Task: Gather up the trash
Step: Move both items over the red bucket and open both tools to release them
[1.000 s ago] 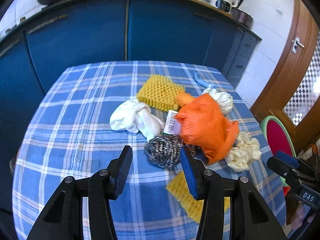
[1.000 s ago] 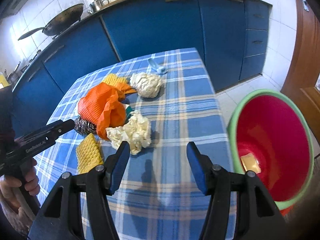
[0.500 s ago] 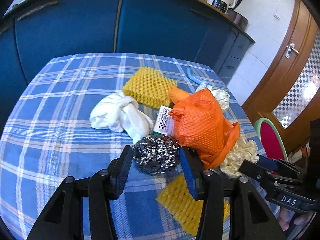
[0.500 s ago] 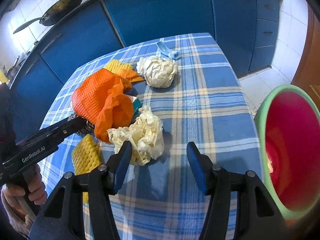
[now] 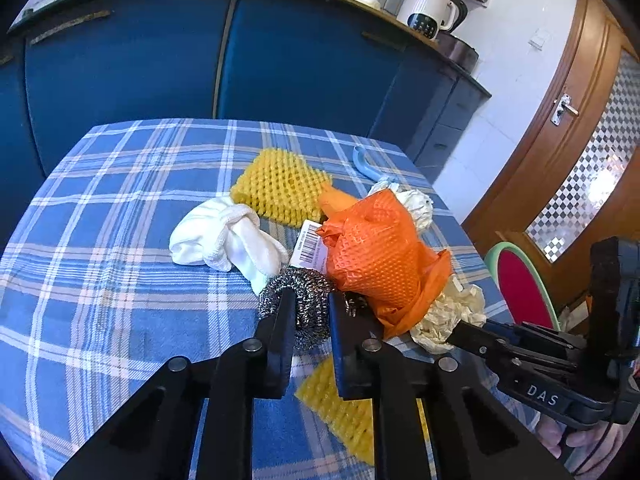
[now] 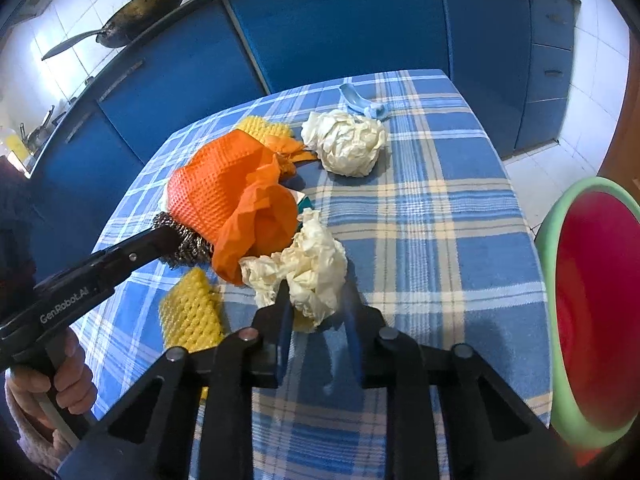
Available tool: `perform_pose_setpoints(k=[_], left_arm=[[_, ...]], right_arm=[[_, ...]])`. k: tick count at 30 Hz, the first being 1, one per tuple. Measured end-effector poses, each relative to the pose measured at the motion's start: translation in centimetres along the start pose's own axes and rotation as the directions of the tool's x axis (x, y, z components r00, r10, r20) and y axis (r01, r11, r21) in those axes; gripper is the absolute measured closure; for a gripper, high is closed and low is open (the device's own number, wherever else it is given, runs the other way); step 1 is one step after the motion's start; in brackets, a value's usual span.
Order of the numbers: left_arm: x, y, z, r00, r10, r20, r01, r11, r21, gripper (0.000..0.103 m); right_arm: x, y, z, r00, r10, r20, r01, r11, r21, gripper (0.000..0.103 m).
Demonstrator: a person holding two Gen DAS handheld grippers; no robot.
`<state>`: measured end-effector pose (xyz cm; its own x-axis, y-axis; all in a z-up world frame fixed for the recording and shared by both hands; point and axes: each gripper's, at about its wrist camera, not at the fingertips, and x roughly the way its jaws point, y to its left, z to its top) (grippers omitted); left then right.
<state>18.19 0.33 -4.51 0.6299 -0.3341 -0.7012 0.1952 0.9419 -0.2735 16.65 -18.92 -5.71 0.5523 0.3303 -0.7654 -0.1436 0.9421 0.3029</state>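
My left gripper (image 5: 310,300) is shut on a steel wool scourer (image 5: 298,292) that rests on the blue plaid table (image 5: 120,208); it also shows in the right wrist view (image 6: 182,240). My right gripper (image 6: 318,300) is closed around a crumpled cream paper ball (image 6: 308,264), seen too in the left wrist view (image 5: 448,312). An orange net bag (image 5: 376,252) lies between them. A red bin with a green rim (image 6: 592,300) stands off the table's right edge.
A white cloth (image 5: 224,236), a yellow foam net (image 5: 280,188), a second yellow net (image 6: 192,312), another paper ball (image 6: 346,142) and a light blue hook (image 6: 362,102) lie on the table. Blue cabinets (image 5: 160,60) stand behind.
Both grippers moved forward and closed: the left onto the steel wool scourer, the right onto the near paper ball. Both were open before.
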Motion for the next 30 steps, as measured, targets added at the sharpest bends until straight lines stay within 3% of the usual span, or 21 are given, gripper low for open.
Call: perform_pose_setpoints(k=[19,30], left_arm=[[-7.1,-1.4,0.5,0.990,-0.013,0.141,0.009,1.000,0.029,0.088],[-9.2,-3.4,0.4,0.984,-0.039,0.173,0.028,0.997,0.067,0.088]], right_arm=[[-5.8,0.5,-1.0,0.993,0.018,0.118,-0.018,1.000,-0.006,0.078],[-9.0,0.1,-2.0,0.985,0.002,0.173,-0.002,1.000,0.000,0.078]])
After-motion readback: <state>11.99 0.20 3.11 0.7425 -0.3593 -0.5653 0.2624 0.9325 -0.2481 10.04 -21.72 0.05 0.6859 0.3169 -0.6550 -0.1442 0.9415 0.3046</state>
